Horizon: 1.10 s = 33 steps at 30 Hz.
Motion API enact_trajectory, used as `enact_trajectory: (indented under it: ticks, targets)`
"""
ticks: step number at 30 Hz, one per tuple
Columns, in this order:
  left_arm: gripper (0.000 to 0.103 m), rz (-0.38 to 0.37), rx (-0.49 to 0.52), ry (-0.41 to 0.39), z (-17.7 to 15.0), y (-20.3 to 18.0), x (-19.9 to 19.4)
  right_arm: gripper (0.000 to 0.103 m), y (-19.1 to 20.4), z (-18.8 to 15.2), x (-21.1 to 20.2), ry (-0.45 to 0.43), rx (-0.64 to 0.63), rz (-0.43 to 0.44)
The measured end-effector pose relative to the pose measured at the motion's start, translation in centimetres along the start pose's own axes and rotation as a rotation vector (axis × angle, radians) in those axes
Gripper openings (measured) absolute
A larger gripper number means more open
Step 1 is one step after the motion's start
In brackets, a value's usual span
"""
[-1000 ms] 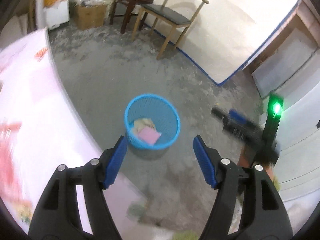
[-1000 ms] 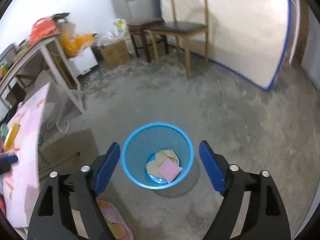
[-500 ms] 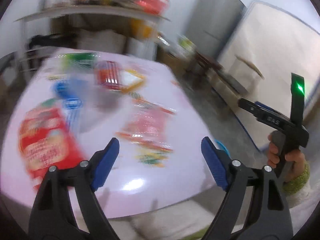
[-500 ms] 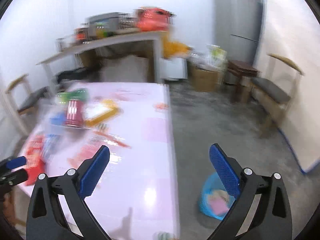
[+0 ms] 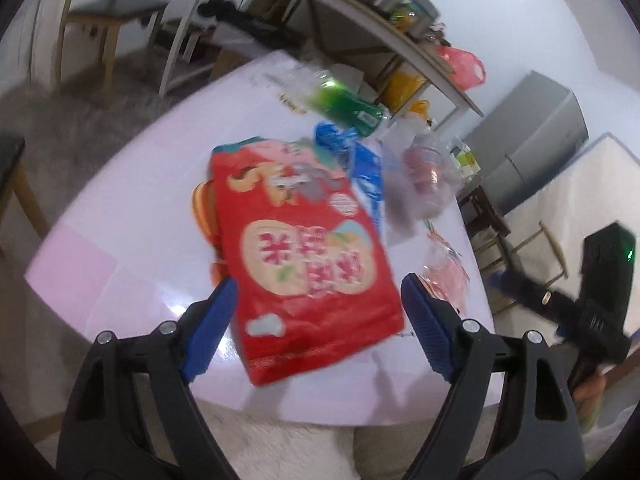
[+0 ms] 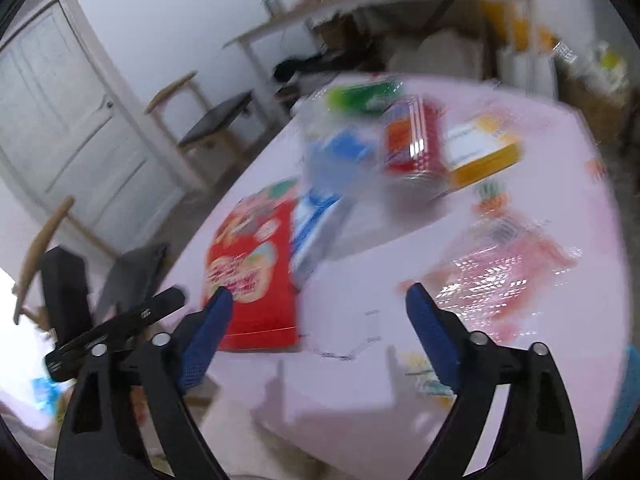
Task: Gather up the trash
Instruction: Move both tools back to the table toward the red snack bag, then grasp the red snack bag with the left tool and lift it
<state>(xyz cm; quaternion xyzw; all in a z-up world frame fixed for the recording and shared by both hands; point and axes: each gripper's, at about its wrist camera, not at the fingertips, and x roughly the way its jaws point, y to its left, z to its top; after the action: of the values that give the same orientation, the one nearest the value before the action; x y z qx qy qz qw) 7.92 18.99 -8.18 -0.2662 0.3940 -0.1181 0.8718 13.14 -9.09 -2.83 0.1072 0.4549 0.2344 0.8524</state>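
A big red snack bag (image 5: 304, 256) lies near the front edge of the pink table (image 5: 132, 208). My left gripper (image 5: 318, 330) is open and empty, its jaws on either side of the bag's near end, above it. My right gripper (image 6: 318, 338) is open and empty over the table's front edge; the red bag (image 6: 250, 276) lies at its left finger and a crinkled pink clear wrapper (image 6: 500, 268) beyond its right finger. Blue-white packets (image 6: 316, 224), a green pack (image 6: 360, 94), a red can-like pack (image 6: 414, 140) and a yellow box (image 6: 482, 152) lie further back.
A shelf table (image 5: 360, 16) with clutter stands behind the pink table. Wooden chairs (image 6: 200, 120) and a white door (image 6: 68, 120) are at the left. A grey fridge (image 5: 536, 136) stands at the far right. The right gripper's body (image 5: 580, 308) shows at the right.
Both grippers have swung up from the blue basket on the floor to the table top and moved close to the trash. The left one now hovers at the red bag.
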Motion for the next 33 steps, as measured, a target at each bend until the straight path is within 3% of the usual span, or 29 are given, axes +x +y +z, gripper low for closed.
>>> enact_trajectory:
  ticks: [6, 16, 22, 29, 31, 33]
  targets:
    - [0.075, -0.061, -0.112, 0.05, 1.1, 3.4, 2.4, 0.059, 0.9, -0.5, 5.9, 0.147, 0.033, 0.063]
    - [0.074, -0.071, -0.17, 0.066, 3.2, 5.1, 4.4, 0.032, 0.9, -1.6, 8.9, 0.237, 0.036, 0.065]
    - [0.074, -0.165, -0.237, 0.071, 3.9, 5.4, 4.8, 0.027, 0.9, -1.7, 9.6, 0.244, 0.021, 0.076]
    - [0.074, -0.439, -0.422, 0.041, 3.2, 7.6, 4.0, 0.027, 0.1, -1.4, 10.1, 0.237, 0.029, 0.101]
    - [0.07, -0.464, -0.445, 0.049, 2.9, 7.8, 4.0, 0.027, -0.2, -1.5, 9.9, 0.234, 0.025, 0.104]
    - [0.06, -0.429, -0.43, 0.073, 2.6, 7.5, 4.2, 0.026, -0.3, -1.6, 9.9, 0.231, 0.023, 0.108]
